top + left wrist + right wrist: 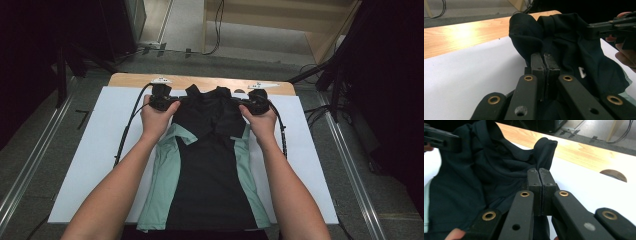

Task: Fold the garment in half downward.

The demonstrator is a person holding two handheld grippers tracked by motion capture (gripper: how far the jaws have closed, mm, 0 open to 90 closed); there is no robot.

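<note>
Black-and-mint shirt (210, 165) on white sheet (95, 150); left claw (545, 58) and right claw (539, 176) each clenched on shirt's far edge.

A black shirt (210, 165) with mint-green side panels lies flat lengthwise on the bench, its far end lifted and bunched, seemingly folding over.

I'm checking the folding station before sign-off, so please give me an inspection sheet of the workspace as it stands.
Surface: white sheet over a wooden table.
Job's things: black and mint shirt lies lengthwise, its far end lifted and bunched.
Clutter: nothing seen.
Grippers: left gripper and right gripper each shut on black fabric at the far end.
Cables: black cable trails across the sheet from the left gripper; another on the floor beyond.
Surroundings: grey floor, metal rails, dark stands.
</note>
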